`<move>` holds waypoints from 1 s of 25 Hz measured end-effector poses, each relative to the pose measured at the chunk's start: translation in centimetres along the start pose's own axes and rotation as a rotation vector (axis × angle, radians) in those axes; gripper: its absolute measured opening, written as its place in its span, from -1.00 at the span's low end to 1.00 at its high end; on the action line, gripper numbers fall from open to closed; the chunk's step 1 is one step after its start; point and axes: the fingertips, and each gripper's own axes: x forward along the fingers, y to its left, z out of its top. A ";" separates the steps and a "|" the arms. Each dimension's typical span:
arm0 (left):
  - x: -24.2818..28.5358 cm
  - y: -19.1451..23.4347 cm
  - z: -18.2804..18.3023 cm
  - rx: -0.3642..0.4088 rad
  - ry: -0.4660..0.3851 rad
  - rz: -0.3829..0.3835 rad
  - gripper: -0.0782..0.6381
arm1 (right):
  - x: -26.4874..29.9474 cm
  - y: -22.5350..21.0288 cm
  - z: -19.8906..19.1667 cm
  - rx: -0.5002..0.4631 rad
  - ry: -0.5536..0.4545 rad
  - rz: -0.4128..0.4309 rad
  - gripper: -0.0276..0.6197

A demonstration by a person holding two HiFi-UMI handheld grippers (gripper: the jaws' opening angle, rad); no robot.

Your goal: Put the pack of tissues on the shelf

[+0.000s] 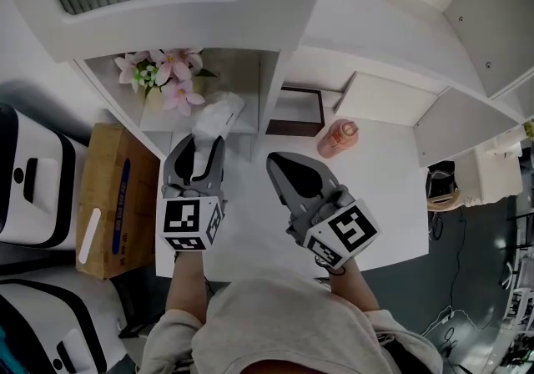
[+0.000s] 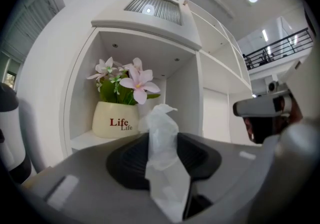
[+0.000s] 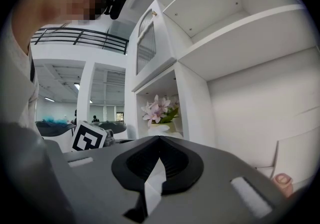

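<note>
The left gripper is seen clamped on the pack of tissues: its dark ribbed fingers are pressed on either side of the crinkled white wrapper, which stands up between them and out past their tips. The right gripper is held alongside with its fingers closed, tips touching. From the head view, the pack is carried ahead of the left gripper at the mouth of the lower left compartment of the white shelf, just right of a cream flower pot; whether it touches the shelf board cannot be told. On the pot, "Life" is read in red, with a smaller grey "Life" under it, and pink flowers are seen above. Both grippers are held over a white worktop, the right gripper well clear of the shelf. A pink bottle and a dark framed object are noted further back on it. A cardboard box with a blue strip, its print unreadable, is seen to the left. Beyond, a bright white hall with a railed upper gallery and ceiling lights is shown.
</note>
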 end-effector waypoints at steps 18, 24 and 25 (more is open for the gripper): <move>3.8 -0.3 -0.1 -0.002 0.061 -0.015 -0.36 | -0.3 -1.1 0.0 0.006 -0.002 -0.033 -0.91; 4.8 -0.4 -0.1 0.007 0.079 -0.013 -0.36 | -0.6 -1.4 0.0 0.009 -0.001 -0.040 -0.91; 4.9 -0.5 -0.1 0.007 0.080 -0.012 -0.36 | -0.7 -1.5 0.0 0.009 -0.002 -0.042 -0.91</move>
